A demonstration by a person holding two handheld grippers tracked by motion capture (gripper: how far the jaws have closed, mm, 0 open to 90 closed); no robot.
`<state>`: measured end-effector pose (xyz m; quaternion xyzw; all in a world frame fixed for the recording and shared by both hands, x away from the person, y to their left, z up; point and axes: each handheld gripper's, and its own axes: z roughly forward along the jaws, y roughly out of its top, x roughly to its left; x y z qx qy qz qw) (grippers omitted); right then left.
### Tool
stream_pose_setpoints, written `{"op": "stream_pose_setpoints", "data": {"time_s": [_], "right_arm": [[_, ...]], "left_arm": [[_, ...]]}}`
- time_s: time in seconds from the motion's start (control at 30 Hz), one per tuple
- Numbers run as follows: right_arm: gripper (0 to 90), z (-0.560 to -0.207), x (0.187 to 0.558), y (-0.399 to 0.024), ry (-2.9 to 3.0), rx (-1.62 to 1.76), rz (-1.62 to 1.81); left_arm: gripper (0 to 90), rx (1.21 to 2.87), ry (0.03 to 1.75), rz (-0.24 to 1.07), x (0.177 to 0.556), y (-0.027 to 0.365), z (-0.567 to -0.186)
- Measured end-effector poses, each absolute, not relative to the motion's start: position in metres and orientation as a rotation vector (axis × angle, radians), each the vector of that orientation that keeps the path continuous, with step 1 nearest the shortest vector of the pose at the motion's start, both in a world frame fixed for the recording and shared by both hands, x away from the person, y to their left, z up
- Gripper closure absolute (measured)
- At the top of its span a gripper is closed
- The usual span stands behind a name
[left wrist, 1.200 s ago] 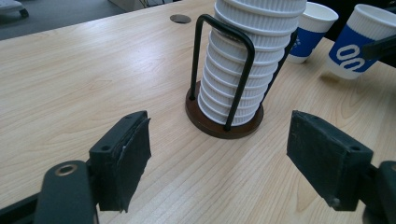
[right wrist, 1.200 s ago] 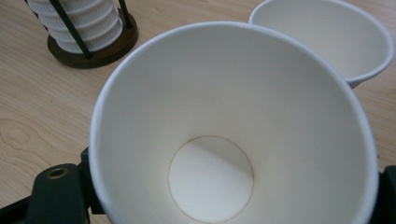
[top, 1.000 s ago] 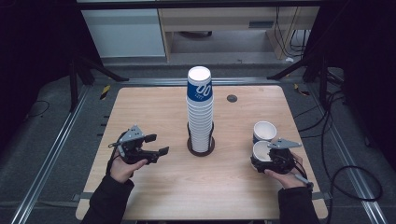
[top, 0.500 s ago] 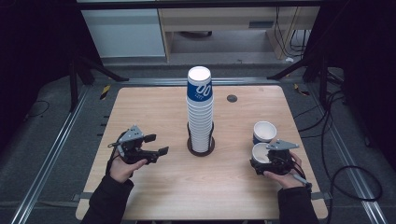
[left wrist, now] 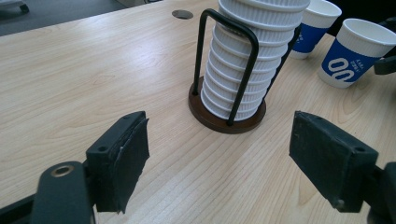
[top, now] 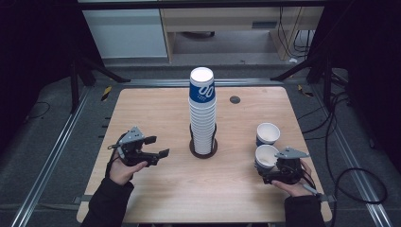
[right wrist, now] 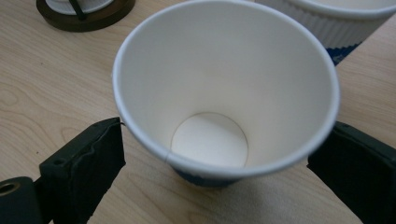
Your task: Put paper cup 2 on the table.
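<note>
Left gripper (top: 158,146), held in left hand (top: 120,170), sits left of the cup stack (top: 203,113), jaws wide apart w/ nothing btwn. Right gripper (top: 265,172), in right hand (top: 293,187), sits right of stack, jaws spread either side of a cup (right wrist: 224,88), not clamped.

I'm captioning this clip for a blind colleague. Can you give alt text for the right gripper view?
An empty white paper cup stands upright on the wooden table, between the open black jaws of the right tongs. A second cup stands just behind it, and the dark cup-holder base shows at top left.
</note>
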<state>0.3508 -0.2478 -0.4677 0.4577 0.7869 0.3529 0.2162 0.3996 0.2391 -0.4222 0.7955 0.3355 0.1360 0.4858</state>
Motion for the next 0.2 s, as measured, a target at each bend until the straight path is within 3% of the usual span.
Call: {"op": "stream_pose_setpoints", "data": {"time_s": [0.2], "right_arm": [[3.4, -0.4676, 0.3439, -0.256, 2.17, 1.291, 0.972]], "left_arm": [[18.1, 1.946, 0.843, 0.345, 0.4017, 0.2431, -0.4236]]}}
